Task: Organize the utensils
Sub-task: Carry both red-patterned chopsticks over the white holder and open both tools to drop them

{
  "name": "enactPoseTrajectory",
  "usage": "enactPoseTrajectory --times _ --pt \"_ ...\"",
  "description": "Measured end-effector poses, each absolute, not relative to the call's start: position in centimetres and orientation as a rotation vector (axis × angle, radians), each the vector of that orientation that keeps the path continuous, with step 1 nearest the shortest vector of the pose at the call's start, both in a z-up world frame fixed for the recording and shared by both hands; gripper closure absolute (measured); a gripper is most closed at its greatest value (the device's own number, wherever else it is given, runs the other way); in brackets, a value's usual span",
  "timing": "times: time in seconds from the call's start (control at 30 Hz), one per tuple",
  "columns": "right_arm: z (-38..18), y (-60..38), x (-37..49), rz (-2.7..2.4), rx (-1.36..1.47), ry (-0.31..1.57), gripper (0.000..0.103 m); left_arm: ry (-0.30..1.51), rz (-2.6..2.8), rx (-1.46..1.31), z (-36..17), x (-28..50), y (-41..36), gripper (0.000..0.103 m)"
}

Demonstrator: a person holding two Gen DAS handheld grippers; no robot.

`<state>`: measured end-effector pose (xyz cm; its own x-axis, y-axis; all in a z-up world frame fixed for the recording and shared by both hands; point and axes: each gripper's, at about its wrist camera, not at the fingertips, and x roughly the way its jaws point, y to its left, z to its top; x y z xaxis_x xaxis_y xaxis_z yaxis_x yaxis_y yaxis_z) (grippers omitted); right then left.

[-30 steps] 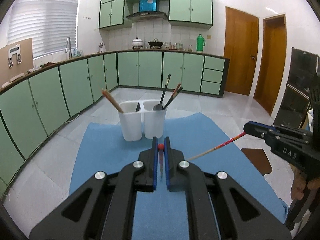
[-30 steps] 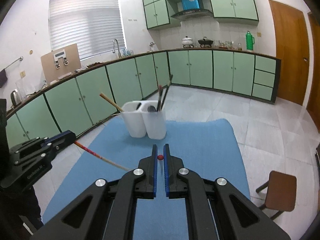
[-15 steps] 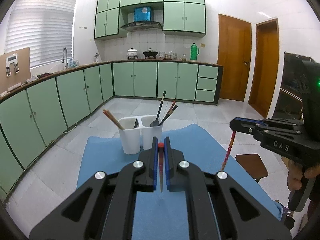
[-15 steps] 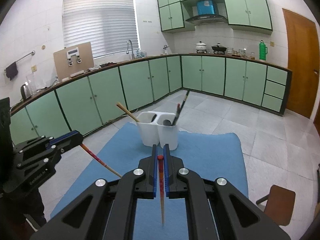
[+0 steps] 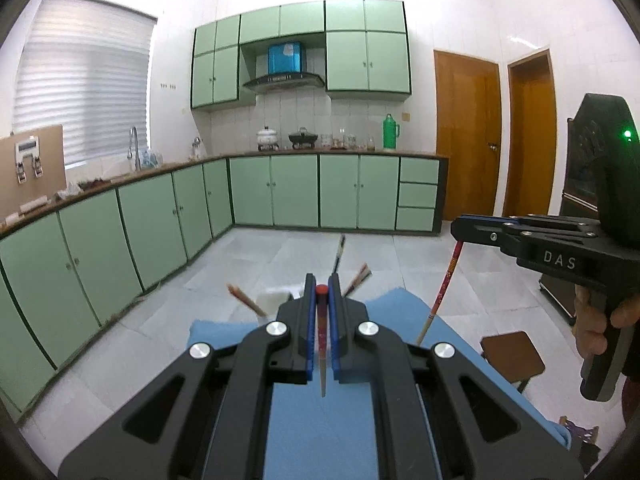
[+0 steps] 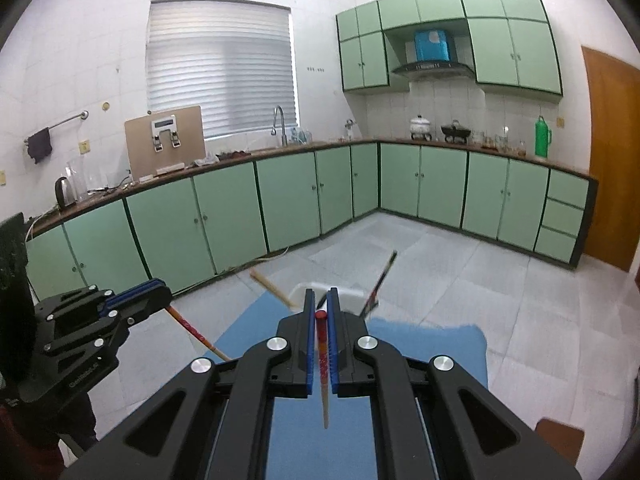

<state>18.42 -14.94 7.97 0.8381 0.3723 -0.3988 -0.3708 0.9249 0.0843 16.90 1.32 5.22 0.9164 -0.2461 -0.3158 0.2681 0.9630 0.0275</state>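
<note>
Both chopsticks were lifted clear of the blue surface [image 5: 304, 432] within the last second. Left gripper [image 5: 321, 292] jaws clenched on a red chopstick [image 5: 321, 340], tip hanging down; right gripper [image 6: 320, 300] jaws clamped on its own chopstick [image 6: 323, 360]. White holder [image 6: 344, 296] sat ahead, mostly hidden. Pickup judged done; insertion into the holder not yet made.

**Both grippers rise, chopsticks swing upright**

The left gripper [image 5: 321, 292] and right gripper [image 6: 321, 312] now sit higher, so the holder [image 6: 340, 294] drops to lower centre, mostly hidden behind the fingers. Each chopstick [image 6: 323, 364], a second ago near-horizontal, now hangs tip-down. The cloth [image 5: 320, 420] shrinks toward the bottom of the frame.
</note>
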Motion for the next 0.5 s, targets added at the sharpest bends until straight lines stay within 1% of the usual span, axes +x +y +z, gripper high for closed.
enactPoseTrajectory --times 0.27,0.5 --pt "11.7 -13.7 22.3 0.403 -0.003 0.372 0.097 0.249 -0.255 0.085 8.4 19.9 1.3 0.098" --pt "14.4 -13.5 26.4 0.392 0.007 0.335 0.097 0.222 -0.252 0.083 10.3 24.5 1.2 0.098"
